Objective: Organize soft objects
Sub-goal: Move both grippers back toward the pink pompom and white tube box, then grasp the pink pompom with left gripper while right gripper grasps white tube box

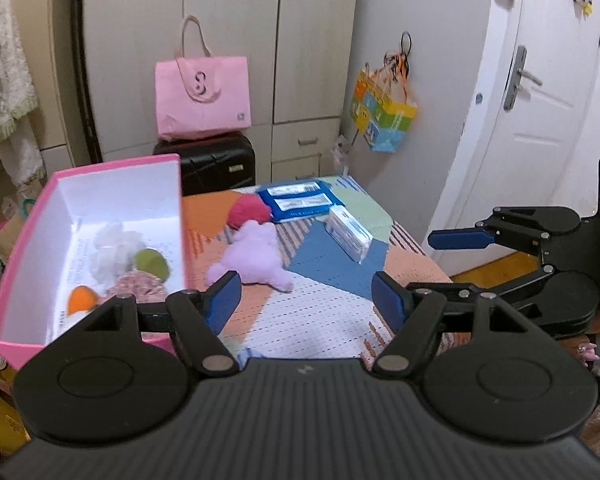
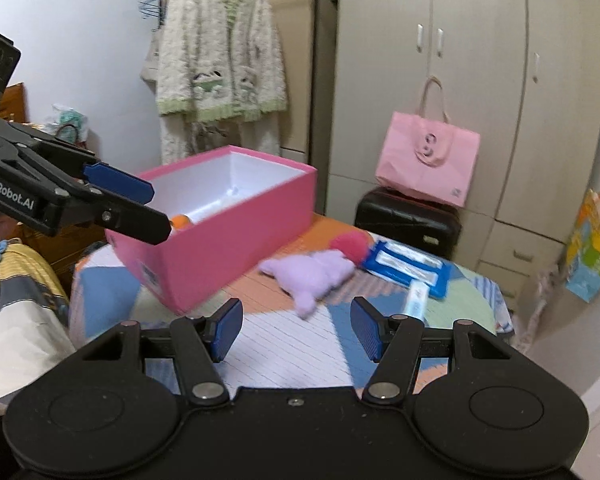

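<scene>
A pink box (image 1: pixel 20 240) with a white inside stands on the left of the patchwork table (image 1: pixel 320 312). It holds a white fluffy piece (image 1: pixel 114 252), a green ball (image 1: pixel 153 264), an orange ball (image 1: pixel 82 298) and a pinkish knit item (image 1: pixel 136 284). A lilac plush toy (image 1: pixel 252 256) lies right of the box, with a red-pink fluffy ball (image 1: pixel 250 208) behind it. My left gripper (image 1: pixel 306 300) is open and empty above the table's near side. My right gripper (image 2: pixel 296 328) is open and empty, short of the plush toy (image 2: pixel 314 272). The box also shows in the right wrist view (image 2: pixel 220 244).
Blue wipe packs (image 1: pixel 300 198) and a white tissue pack (image 1: pixel 348 232) lie at the table's far right. A black suitcase (image 1: pixel 216 164) with a pink tote bag (image 1: pixel 202 96) stands behind the table. A door (image 1: pixel 540 100) is at the right, wardrobes behind.
</scene>
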`<control>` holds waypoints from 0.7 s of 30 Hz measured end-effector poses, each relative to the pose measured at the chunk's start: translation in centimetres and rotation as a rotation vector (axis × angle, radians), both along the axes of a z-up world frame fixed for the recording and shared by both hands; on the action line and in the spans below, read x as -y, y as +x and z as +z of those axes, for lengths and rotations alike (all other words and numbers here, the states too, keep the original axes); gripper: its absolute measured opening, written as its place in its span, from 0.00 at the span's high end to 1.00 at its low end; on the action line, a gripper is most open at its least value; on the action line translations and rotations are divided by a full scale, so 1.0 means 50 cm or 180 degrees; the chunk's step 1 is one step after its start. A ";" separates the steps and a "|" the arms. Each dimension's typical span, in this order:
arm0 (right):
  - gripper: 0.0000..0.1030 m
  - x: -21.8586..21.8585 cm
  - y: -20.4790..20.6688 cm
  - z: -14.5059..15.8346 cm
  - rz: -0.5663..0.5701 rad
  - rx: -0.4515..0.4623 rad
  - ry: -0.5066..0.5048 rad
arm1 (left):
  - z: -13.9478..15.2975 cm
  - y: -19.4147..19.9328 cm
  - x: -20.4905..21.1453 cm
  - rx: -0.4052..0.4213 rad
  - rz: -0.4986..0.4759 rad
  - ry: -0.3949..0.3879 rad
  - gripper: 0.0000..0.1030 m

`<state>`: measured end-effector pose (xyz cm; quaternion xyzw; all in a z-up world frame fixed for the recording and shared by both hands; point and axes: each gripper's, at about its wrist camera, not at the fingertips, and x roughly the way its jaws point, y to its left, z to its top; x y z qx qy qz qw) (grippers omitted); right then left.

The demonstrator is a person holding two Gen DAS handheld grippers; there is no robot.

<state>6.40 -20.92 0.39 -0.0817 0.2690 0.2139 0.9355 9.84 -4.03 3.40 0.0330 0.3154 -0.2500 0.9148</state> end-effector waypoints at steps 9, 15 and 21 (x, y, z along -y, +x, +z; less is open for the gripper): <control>0.37 0.065 0.063 -0.059 -0.0248 -0.0073 -0.0077 | -0.050 0.092 0.078 -0.0148 0.0029 0.0142 0.31; 0.37 0.095 0.120 -0.100 -0.0337 -0.0109 -0.0037 | -0.086 0.162 0.132 -0.0043 0.0222 0.0267 0.32; 0.37 0.116 0.192 -0.147 -0.0453 -0.0187 0.0063 | -0.142 0.254 0.174 -0.0048 0.0422 0.0351 0.34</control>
